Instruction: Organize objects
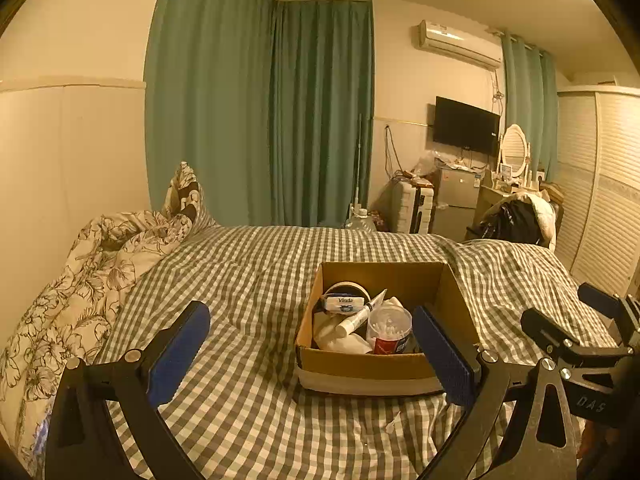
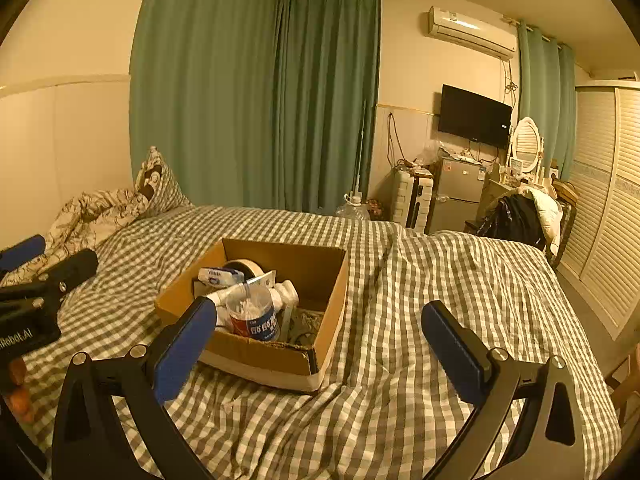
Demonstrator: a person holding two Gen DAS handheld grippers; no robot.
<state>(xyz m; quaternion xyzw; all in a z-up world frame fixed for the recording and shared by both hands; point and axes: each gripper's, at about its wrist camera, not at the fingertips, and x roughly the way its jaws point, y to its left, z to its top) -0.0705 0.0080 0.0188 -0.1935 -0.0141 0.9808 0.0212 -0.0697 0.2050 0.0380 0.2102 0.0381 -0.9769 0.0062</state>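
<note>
Box: cardboard box (image 1: pixel 360 364) sat on the checked bed (image 1: pixel 248 272), open side up; items were gathered inside, likely so the bed stayed tidy.
Contents: tape roll (image 1: pixel 346 289), tissue pack (image 1: pixel 344 304), white tube (image 1: pixel 360 316) and swab jar (image 1: pixel 390 330) lay packed together.
Left gripper (image 1: pixel 312 344): spread wide, holding nothing, above the box's near edge.
Right gripper (image 2: pixel 320 340): also released and bare, just beside the box.
Right view only: jar label (image 2: pixel 260 326); cloth on the box floor (image 2: pixel 308 318).
Left view only: small white scrap (image 1: pixel 394 424) on the sheet.
</note>
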